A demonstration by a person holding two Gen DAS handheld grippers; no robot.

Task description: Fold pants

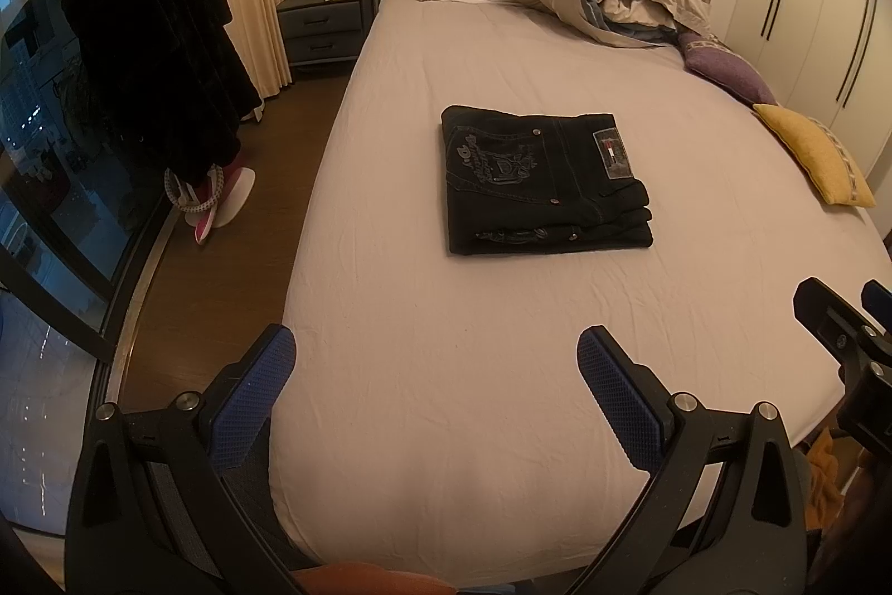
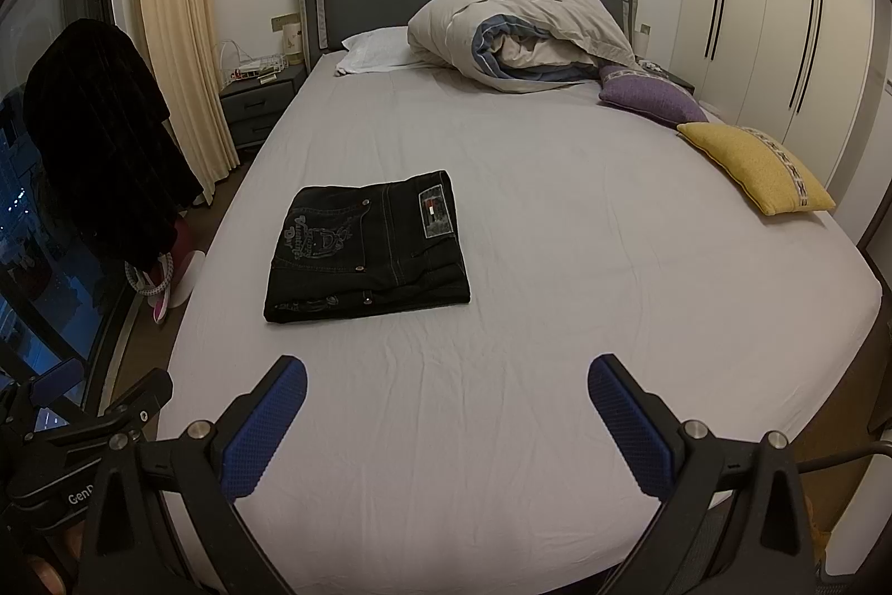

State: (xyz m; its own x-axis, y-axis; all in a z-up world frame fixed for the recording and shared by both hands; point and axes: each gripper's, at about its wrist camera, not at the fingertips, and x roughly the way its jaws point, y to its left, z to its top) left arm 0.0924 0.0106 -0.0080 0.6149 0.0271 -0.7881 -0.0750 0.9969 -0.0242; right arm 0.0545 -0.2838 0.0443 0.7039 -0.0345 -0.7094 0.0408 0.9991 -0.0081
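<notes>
Evidently the pants (image 1: 543, 179) lie folded in a compact stack mid-bed (image 1: 446, 400), so we hold back: left gripper (image 1: 435, 394) and right gripper (image 2: 446, 416) hover wide open, empty, well short of them; best leave the stack undisturbed.

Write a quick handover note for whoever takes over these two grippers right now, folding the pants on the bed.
Left gripper: open, holding nothing, near the foot of the bed.
Right gripper: open, holding nothing, also back from the pants.
Black pants: lie mid-bed in a compact folded stack, patch label up, neither gripper touching them.
Done: folding looks complete.
Left: probably nothing; perhaps square the stack's near edge.
</notes>
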